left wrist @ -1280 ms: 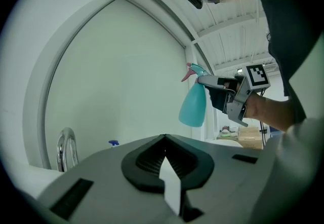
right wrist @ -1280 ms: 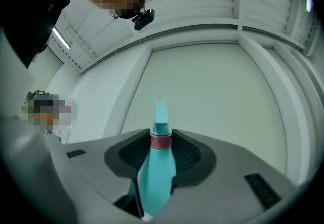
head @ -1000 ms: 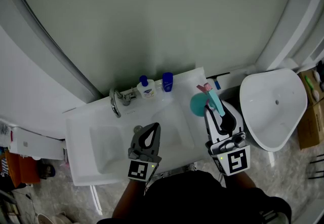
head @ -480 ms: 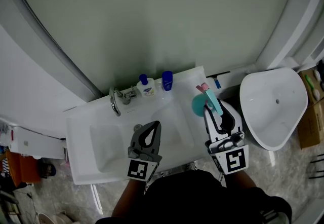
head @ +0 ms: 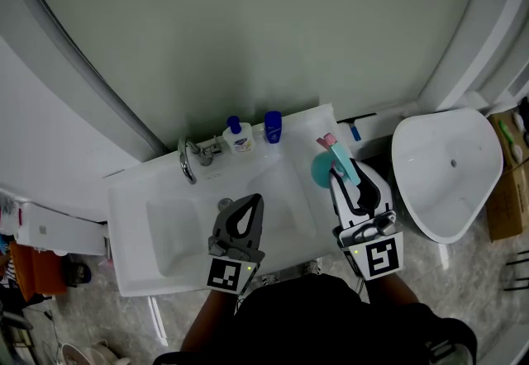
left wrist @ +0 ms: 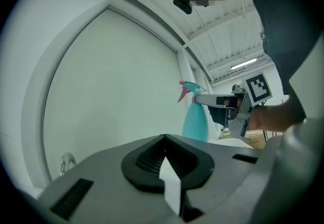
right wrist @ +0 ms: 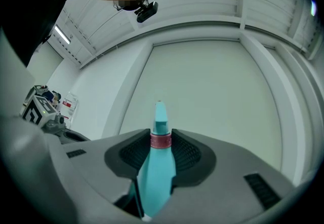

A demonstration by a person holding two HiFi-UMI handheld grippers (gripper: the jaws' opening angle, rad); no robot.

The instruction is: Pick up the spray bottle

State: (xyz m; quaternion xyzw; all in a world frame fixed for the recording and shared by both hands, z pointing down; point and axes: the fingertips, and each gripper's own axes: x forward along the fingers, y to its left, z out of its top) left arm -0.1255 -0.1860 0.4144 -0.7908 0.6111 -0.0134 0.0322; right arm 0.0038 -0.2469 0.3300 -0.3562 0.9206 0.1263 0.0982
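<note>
The teal spray bottle (head: 321,170) with a pink trigger is at the right end of the white sink counter (head: 132,198). My right gripper (head: 344,177) is shut on its neck, just under the red collar. In the right gripper view the bottle (right wrist: 156,172) stands upright between the dark pads (right wrist: 188,153). The left gripper view shows the bottle (left wrist: 195,122) held from the right by the right gripper (left wrist: 215,100); its base is hidden. My left gripper (head: 255,203) hovers over the basin, jaws closed together, nothing in them.
A chrome faucet (head: 188,163), a small white bottle with a blue cap (head: 238,140) and a blue bottle (head: 273,130) stand along the counter's back edge by the pale wall. A white toilet (head: 446,173) is to the right, with a cardboard box (head: 506,190) beyond it.
</note>
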